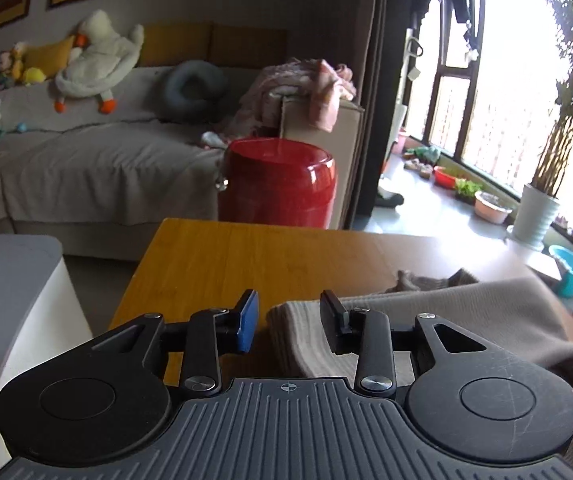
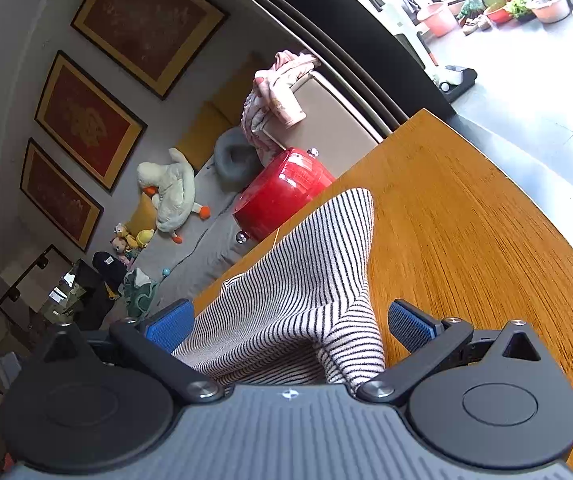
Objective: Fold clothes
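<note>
In the left wrist view a beige knit garment (image 1: 426, 320) lies folded on the wooden table (image 1: 246, 256). My left gripper (image 1: 289, 322) is open, its jaws on either side of the garment's folded left corner, not closed on it. In the right wrist view a black-and-white striped garment (image 2: 306, 280) lies on the same table (image 2: 466, 220), bunched into a raised ridge. My right gripper (image 2: 290, 326) is wide open with the striped cloth between its blue pads (image 2: 410, 324), not pinched.
A red round stool (image 1: 282, 184) stands past the table's far edge. A grey sofa (image 1: 86, 160) holds plush toys and pink clothes (image 1: 306, 92). A white unit (image 1: 10, 288) is at the left. Plants and basins line the window (image 1: 486, 200).
</note>
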